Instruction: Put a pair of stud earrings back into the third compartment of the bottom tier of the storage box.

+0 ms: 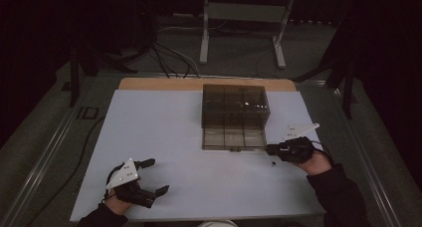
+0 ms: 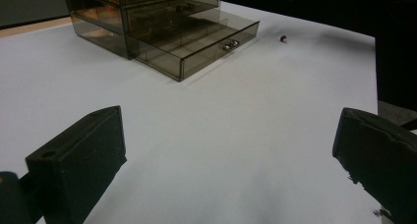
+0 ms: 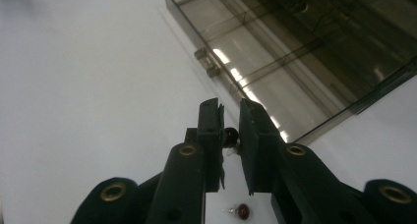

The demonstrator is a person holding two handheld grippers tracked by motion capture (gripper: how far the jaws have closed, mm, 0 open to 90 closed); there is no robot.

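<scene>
Your table (image 1: 164, 137) carries a smoky see-through drawer cabinet (image 1: 234, 105) at its far middle. The bottom drawer (image 1: 233, 136) is pulled out toward you, divided into compartments, with a small metal knob (image 2: 229, 45) at its front.

Your left tongs (image 1: 152, 176) sit at the near left corner, just over the table, jaws spread wide with nothing between them. They're well apart from the cabinet.

Your right tongs (image 1: 271, 149) are just beside the drawer's front right corner, raised off the table. Jaws are nearly pressed together, pinching a small dark bead-like piece (image 3: 230, 135) at the tips; a narrow gap shows between the pads (image 3: 210, 130) above it. Can't tell from the frames exactly what the piece is.

A second small piece, a red bead with a metal end (image 3: 241, 210), lies loose on the table directly under your right tongs, near the drawer's corner.
</scene>
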